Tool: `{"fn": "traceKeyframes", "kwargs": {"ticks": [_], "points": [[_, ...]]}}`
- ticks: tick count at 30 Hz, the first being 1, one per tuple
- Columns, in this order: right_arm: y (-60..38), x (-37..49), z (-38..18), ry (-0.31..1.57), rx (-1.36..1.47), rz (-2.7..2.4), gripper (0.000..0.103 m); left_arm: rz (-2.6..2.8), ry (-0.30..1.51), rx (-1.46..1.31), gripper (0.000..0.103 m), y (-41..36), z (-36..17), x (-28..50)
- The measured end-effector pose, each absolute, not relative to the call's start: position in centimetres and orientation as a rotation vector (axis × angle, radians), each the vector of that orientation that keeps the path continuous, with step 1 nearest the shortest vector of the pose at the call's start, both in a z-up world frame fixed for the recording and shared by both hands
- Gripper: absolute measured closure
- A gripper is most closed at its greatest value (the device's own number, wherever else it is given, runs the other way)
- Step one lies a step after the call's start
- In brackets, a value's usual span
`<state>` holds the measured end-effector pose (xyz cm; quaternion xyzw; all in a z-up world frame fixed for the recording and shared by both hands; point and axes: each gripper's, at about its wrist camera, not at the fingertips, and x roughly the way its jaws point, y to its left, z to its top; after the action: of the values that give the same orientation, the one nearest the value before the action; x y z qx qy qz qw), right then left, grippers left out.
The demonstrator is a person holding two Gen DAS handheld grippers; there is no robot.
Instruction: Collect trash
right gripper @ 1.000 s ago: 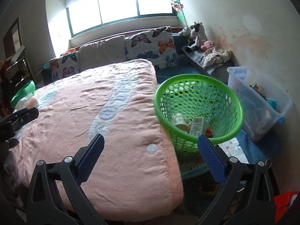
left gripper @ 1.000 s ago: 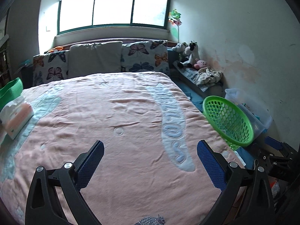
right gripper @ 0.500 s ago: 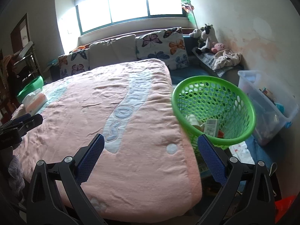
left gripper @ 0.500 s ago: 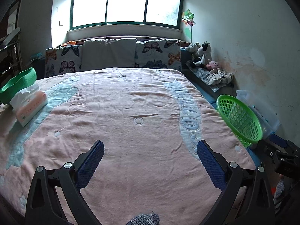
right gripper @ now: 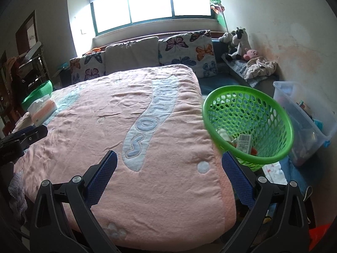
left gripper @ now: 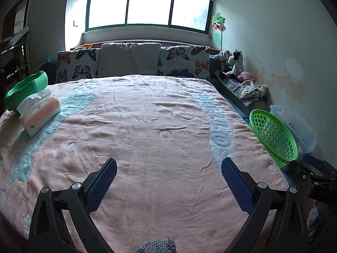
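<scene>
Several trash pieces (right gripper: 242, 141) in green basket (right gripper: 263, 99) partly hidden, labels unreadable

Green basket (left gripper: 273, 136) base hidden behind bed edge, trash (right gripper: 242, 142) inside unidentifiable, window (right gripper: 151, 0) overexposed

– What is lying on the bed (left gripper: 147, 126)?
– A tissue pack (left gripper: 39, 110) is sitting at its left edge, pillows (left gripper: 128, 62) are leaning at the head.
– And the basket (right gripper: 248, 124)?
– It is standing right of the bed, holding trash (right gripper: 243, 142), before a bin (right gripper: 303, 113).
</scene>
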<state>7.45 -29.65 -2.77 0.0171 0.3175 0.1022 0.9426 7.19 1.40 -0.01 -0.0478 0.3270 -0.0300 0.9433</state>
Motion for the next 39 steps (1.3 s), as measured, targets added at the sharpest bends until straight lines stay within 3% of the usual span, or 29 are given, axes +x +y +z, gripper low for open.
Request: {"fn": "traceKeyframes", "kwargs": {"ticks": [39], "points": [[-29.6, 7.7, -3.2, 0.656, -0.003, 0.2, 0.004, -0.037, 0.692, -0.08, 0.007, 1.7, -1.1, 7.3]]}}
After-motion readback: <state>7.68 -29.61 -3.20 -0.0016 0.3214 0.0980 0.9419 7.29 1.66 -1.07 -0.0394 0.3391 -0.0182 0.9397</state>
